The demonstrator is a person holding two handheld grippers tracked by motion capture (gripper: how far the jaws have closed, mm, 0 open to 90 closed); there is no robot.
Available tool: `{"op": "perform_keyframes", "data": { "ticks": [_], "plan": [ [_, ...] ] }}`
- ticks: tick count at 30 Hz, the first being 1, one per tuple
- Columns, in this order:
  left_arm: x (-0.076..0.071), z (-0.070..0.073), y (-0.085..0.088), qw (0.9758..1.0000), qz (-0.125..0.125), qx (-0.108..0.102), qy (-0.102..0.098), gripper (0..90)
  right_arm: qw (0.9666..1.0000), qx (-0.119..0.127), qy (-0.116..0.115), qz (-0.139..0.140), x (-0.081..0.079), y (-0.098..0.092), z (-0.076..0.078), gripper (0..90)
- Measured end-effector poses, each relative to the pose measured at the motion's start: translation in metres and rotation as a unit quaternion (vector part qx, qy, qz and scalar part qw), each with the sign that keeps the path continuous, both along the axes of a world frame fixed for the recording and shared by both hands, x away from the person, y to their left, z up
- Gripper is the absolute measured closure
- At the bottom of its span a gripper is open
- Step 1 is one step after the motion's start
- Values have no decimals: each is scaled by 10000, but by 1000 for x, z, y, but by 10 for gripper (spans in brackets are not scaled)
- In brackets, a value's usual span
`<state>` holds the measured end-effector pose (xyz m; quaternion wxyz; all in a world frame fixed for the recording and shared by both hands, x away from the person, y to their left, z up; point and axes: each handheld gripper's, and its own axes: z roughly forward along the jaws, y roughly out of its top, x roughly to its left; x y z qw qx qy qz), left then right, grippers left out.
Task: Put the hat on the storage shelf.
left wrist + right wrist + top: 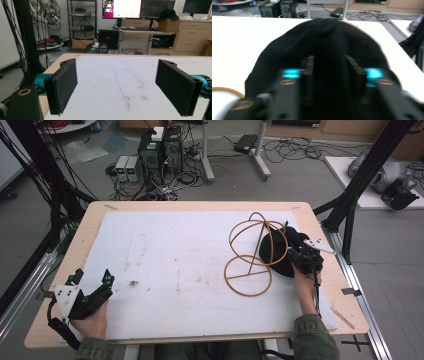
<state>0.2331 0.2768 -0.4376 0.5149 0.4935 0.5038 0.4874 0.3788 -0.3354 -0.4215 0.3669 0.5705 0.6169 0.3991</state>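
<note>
- The table has a white foam sheet over most of it, probably as a soft, grippy work surface so things don't slide around or get dinged.
- On the right half of the sheet there's a wooden hoop stand: a flat ring base with a round frame on top. It looks like a hat stand, parked close to the hat so the carry is short.
- The black beanie lies slumped on the sheet just behind and right of the stand, touching it or close to it.
- The right gripper is down on the near edge of the beanie, jaws narrowed with a fold of knit between them. Looks clamped on the fabric to me, pinching the edge so it can be lifted and draped over the frame.
- The left gripper is parked at the near left corner, well apart from everything, jaws wide apart with nothing but bare sheet between them. I'd guess it's just waiting, maybe to steady the stand.
</note>
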Motion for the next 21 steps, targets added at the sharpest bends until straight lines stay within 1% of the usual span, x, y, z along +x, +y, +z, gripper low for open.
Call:
{"op": "perform_keyframes", "data": {
  "ticks": [3,4,5,6,7,8,9,11,12,15,20,21],
  "plan": [
    [0,0,-1,10000,-31,22,-12,183,10000,32,-10,-82,-2,-2,2,844],
    [0,0,-2,10000,-37,27,-8,182,9999,17,-34,-103,-2,-3,2,857],
    [0,0,-1,10000,-42,47,-2,183,9999,67,-61,-120,-3,-3,3,861],
    [0,0,-1,10000,-42,47,-2,183,9999,67,-61,-120,-3,-3,3,861],
    [0,0,-2,10000,-39,52,1,183,9998,156,-127,-39,-4,-4,4,863],
    [0,0,-1,10000,-43,50,9,183,9998,156,-127,-39,-4,-4,4,863],
    [0,0,-1,10000,-16,34,-2,183,9996,229,-142,22,-5,-4,5,863],
    [0,0,0,10000,-12,26,-17,183,9997,175,-171,54,-6,-4,5,864],
    [0,0,0,10000,-4,28,-16,184,9997,170,-180,42,-6,-3,6,864],
    [0,0,0,10000,-4,24,-11,184,9997,53,-245,8,-7,-2,8,864],
    [0,0,-1,10000,-5,36,-10,184,9994,86,-337,-50,-10,-2,12,863],
    [0,0,-1,10000,-7,30,-14,184,9992,99,-395,-52,-11,-3,13,863]
  ]
}}
